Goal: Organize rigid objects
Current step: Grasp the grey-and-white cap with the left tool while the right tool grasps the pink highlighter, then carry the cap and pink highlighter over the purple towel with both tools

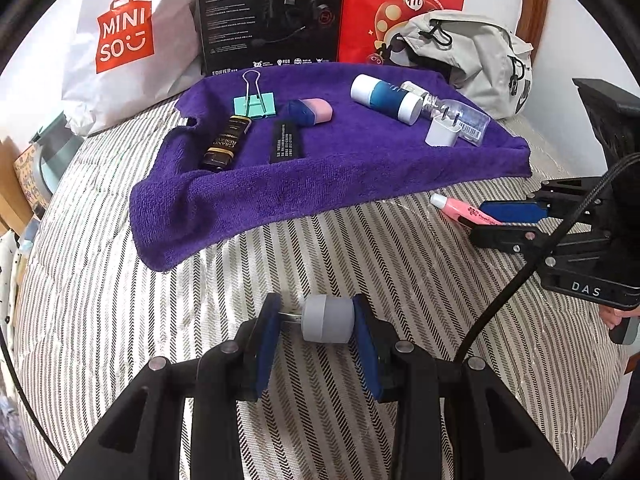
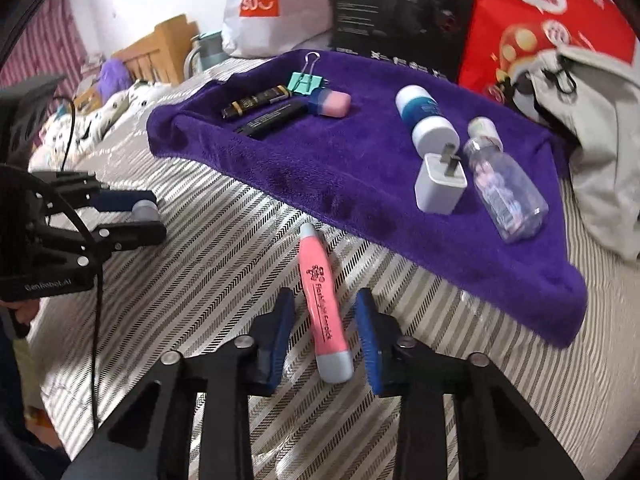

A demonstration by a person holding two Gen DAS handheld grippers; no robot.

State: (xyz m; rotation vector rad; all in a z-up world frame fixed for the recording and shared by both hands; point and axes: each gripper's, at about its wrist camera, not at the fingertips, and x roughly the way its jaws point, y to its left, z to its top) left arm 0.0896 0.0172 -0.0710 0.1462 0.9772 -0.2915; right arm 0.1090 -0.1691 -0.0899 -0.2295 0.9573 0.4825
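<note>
Between the right tool's (image 2: 324,336) spread pads, on the striped bed (image 2: 208,280) just short of the purple towel (image 2: 360,168), lies the pink flashlight earpick (image 2: 325,312). Its long axis runs roughly along the fingers, tip toward the towel. Left tool (image 1: 316,320) pinches a grey plug adapter (image 1: 328,319), well apart.

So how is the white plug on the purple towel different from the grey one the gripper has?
The white plug sits free on the purple towel, prongs pointing up; the grey plug is off the towel, clamped in the left gripper, prongs sideways. The white plug looks boxy with flat sides; the grey plug looks rounder. Both are small chargers with metal prongs.
</note>
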